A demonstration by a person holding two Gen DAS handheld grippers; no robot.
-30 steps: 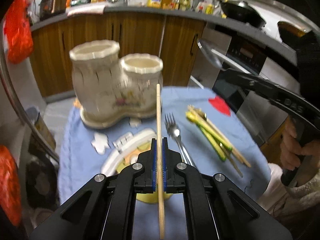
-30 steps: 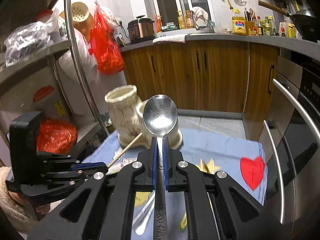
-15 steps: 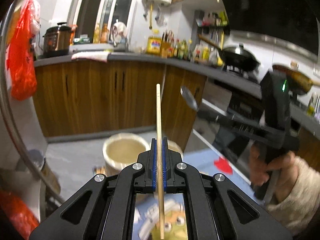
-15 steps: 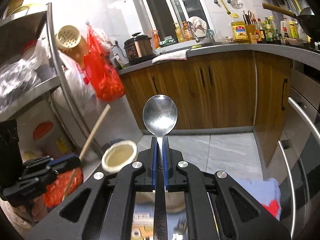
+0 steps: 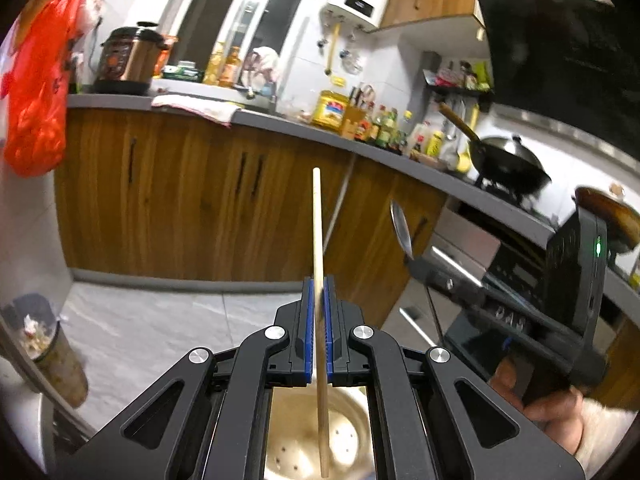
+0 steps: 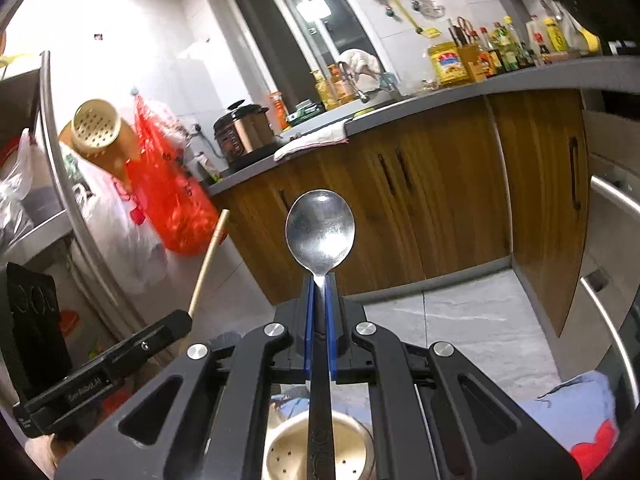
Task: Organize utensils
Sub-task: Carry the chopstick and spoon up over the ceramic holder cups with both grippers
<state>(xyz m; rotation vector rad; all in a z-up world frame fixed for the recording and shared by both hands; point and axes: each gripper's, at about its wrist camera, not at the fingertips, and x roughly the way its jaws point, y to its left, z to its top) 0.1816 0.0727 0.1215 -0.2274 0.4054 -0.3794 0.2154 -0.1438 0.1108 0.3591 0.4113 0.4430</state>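
My left gripper [image 5: 317, 292] is shut on a wooden chopstick [image 5: 317, 224] held upright, its lower end over the open mouth of a cream ceramic holder cup [image 5: 348, 436] with drain holes. My right gripper [image 6: 319, 292] is shut on a metal spoon [image 6: 320, 228], bowl up, handle end over another cream holder cup [image 6: 288, 452]. The right gripper and spoon [image 5: 401, 228] show at the right of the left wrist view. The left gripper [image 6: 120, 360] and chopstick [image 6: 208, 260] show at the left of the right wrist view.
Wooden kitchen cabinets [image 5: 192, 200] and a grey counter with bottles stand ahead. A blue cloth with a red heart [image 6: 576, 424] lies below at right. A metal rack with red bags [image 6: 172, 200] stands at left. A bin [image 5: 52, 348] is on the floor.
Both grippers have tilted upward and risen over the holder, so the cups now lie directly beneath the chopstick and the spoon. The table with fork and chopsticks has dropped out of view.
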